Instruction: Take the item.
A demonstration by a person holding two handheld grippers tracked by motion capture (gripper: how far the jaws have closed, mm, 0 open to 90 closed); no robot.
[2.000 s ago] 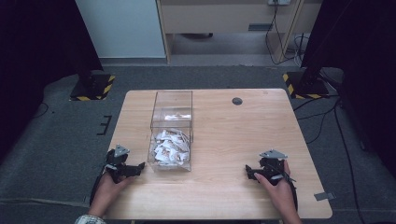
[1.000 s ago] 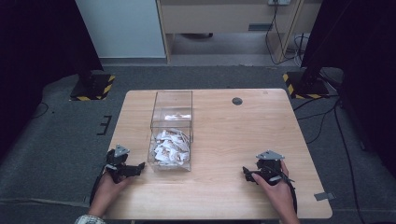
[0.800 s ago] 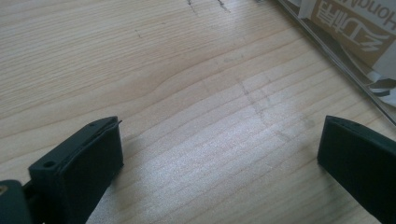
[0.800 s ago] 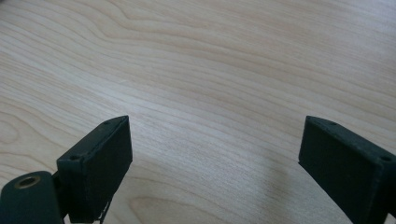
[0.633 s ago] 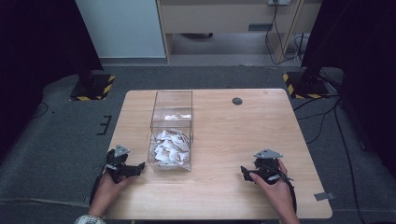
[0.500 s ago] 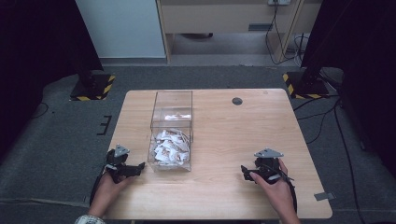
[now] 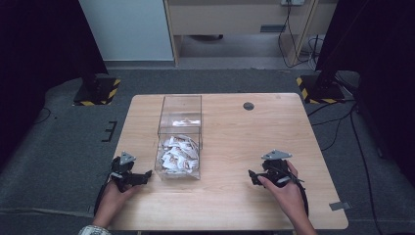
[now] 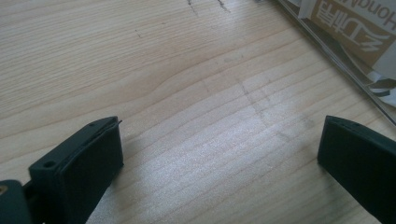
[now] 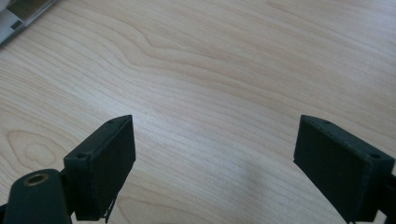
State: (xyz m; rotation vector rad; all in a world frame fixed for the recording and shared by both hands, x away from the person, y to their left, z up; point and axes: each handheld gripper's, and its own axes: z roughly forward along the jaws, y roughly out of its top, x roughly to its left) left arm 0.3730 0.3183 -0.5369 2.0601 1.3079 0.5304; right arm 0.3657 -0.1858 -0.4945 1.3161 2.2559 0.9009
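Observation:
A clear plastic box (image 7: 179, 115) stands left of the middle of the wooden table (image 7: 244, 132), with several white and brown paper packets (image 7: 177, 154) piled in its near end. My left gripper (image 7: 147, 175) rests near the table's front left, jaws pointing at the box's near corner. In the left gripper view it (image 8: 219, 144) is open over bare wood, the box wall (image 8: 336, 42) at the upper right. My right gripper (image 7: 252, 175) hovers over the front right, pointing left. Its jaws (image 9: 215, 144) have just been closing slightly, still open with nothing between them.
A small dark round disc (image 7: 248, 105) lies near the table's far edge. Black stands with yellow-striped bases (image 7: 95, 90) sit on the carpet beside both far corners, with cables trailing at the right. A box corner (image 9: 16, 16) shows at the right gripper view's top left.
My right hand has risen a little and drifted left toward the table's middle. The left hand and the box have kept still.

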